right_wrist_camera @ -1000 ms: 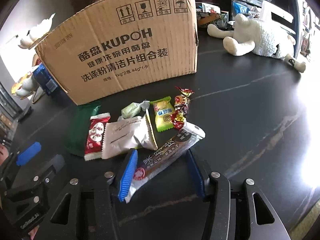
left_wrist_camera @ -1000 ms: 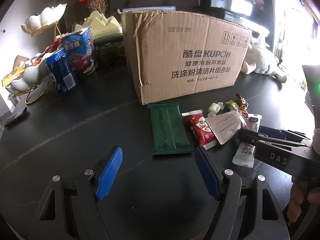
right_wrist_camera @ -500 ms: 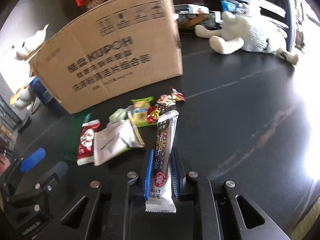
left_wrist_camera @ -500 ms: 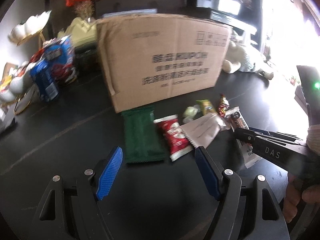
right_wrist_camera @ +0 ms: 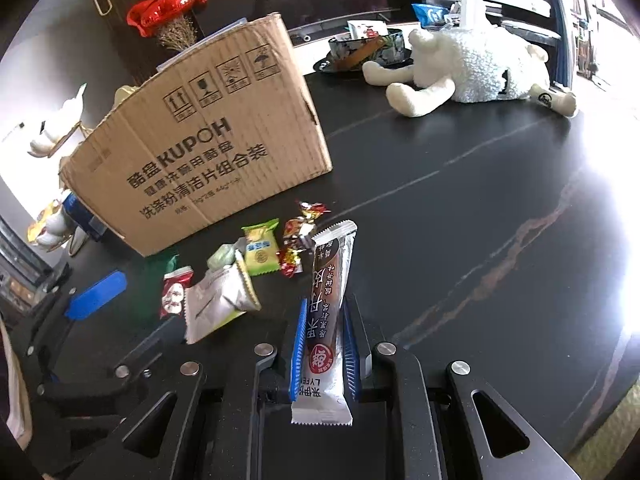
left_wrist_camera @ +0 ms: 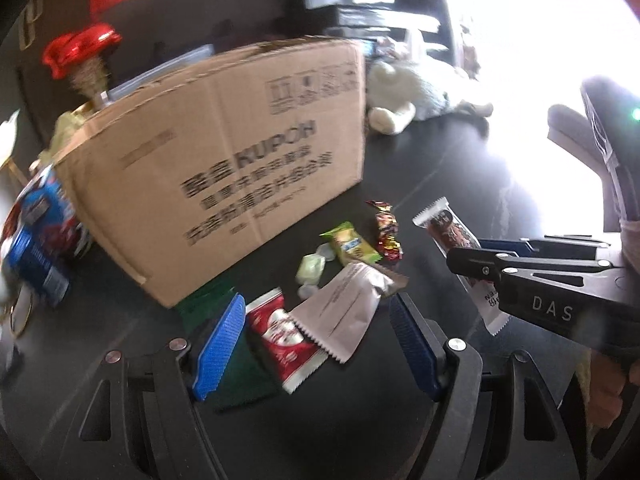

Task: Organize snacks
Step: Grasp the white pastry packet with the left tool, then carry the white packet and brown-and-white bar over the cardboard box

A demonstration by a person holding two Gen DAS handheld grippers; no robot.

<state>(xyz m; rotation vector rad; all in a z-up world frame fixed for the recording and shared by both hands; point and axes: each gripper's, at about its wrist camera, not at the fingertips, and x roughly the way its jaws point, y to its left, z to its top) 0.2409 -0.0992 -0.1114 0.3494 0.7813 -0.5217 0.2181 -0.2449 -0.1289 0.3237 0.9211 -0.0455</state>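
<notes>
Snacks lie loose on the dark counter [right_wrist_camera: 460, 208] in front of the cardboard box [right_wrist_camera: 208, 152]: a silver packet [right_wrist_camera: 216, 306], a red-and-white packet [right_wrist_camera: 174, 292], a green sachet [right_wrist_camera: 262, 250] and foil candies [right_wrist_camera: 298, 240]. The right gripper [right_wrist_camera: 323, 354] is closed tight on a long fruit-bar wrapper [right_wrist_camera: 326, 300], its blue pads pressing both sides of the lower half, so the bar stands nearly upright between them, its top end raised above the counter. The left gripper [left_wrist_camera: 316, 344] is wide open and holds nothing; the red-and-white packet [left_wrist_camera: 284, 336] and the silver packet [left_wrist_camera: 340, 312] lie between its fingers, with a dark green packet [left_wrist_camera: 240, 376] under the left pad. Compared with half a second ago, the right gripper keeps the same clamp on the bar and has lifted it a little, while the left gripper has moved forward, so those packets now sit between its fingers rather than ahead of them.
</notes>
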